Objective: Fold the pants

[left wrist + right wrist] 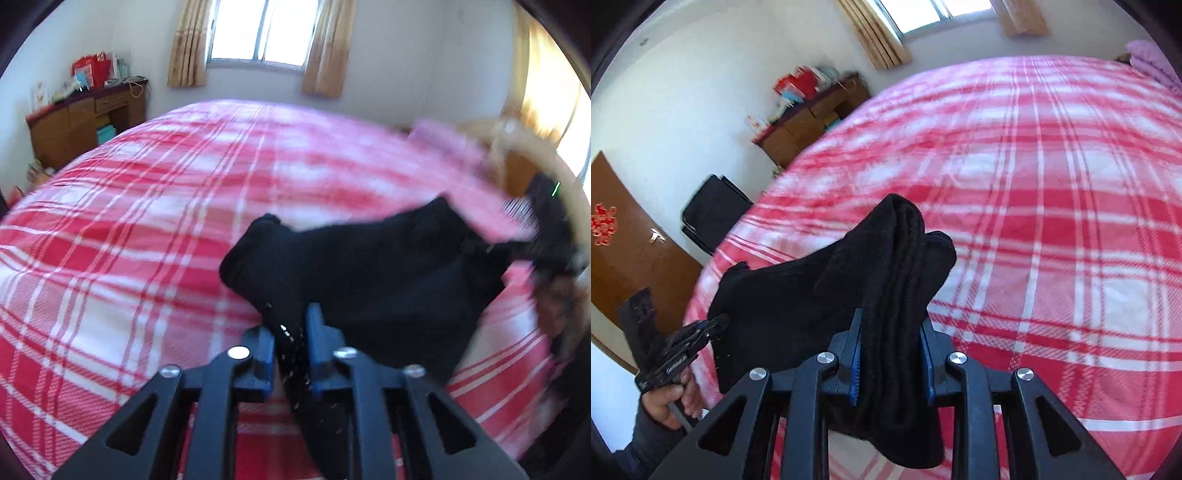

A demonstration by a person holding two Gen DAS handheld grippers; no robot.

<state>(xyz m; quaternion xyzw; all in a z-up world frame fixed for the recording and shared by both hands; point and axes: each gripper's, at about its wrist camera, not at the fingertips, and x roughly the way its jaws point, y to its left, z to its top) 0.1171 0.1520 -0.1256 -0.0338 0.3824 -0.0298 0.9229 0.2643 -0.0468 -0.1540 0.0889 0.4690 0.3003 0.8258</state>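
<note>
over the bed (pixel 1052 184), each hand-held gripper, left (pixel 290 332) and right (pixel 891 350), pinches the black pants (pixel 886 266); next, lay them flat.

A bedroom around our red-and-white plaid bed

We see the bed (pixel 1052 192) filling the room; beyond its far edge a window (pixel 264 29) sits between tan curtains (pixel 186 44). By the bed's far left corner stands a wooden desk (pixel 85 122) piled with red bags (pixel 92 70). Left of the bed are a black chair (pixel 714 212) and a brown door (pixel 624 251).
</note>
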